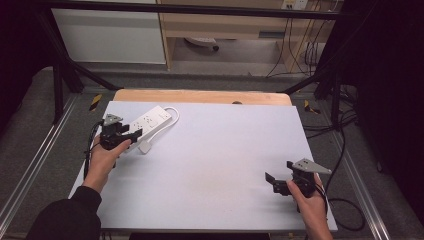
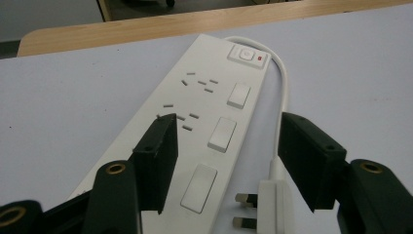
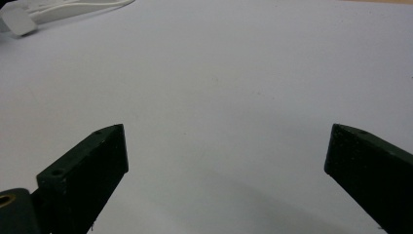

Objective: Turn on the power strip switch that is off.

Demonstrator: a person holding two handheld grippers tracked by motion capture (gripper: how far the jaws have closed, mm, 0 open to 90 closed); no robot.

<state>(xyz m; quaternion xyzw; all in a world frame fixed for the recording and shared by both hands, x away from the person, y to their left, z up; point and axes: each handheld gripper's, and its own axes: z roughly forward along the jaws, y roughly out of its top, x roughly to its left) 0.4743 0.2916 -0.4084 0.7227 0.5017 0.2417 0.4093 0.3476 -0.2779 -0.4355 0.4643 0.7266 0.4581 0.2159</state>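
Observation:
A white power strip (image 1: 150,119) lies at the far left of the white table top (image 1: 215,165), with its red-lit switch (image 2: 247,55) at the far end. Its white cable (image 2: 283,83) loops back to a white plug (image 1: 145,146) lying beside the strip's near end. My left gripper (image 1: 132,134) is at that near end. In the left gripper view its jaws (image 2: 228,119) stand apart, one over the strip (image 2: 204,112), the other past the plug (image 2: 270,200) and cable; neither pad presses. My right gripper (image 1: 277,172) rests at the near right, open with nothing between its jaws (image 3: 227,129).
A wooden table edge (image 1: 200,96) shows beyond the white top. Black frame posts (image 1: 60,85) stand at the far left and right, and cables (image 1: 345,150) trail on the floor to the right. The plug (image 3: 17,22) appears far off in the right gripper view.

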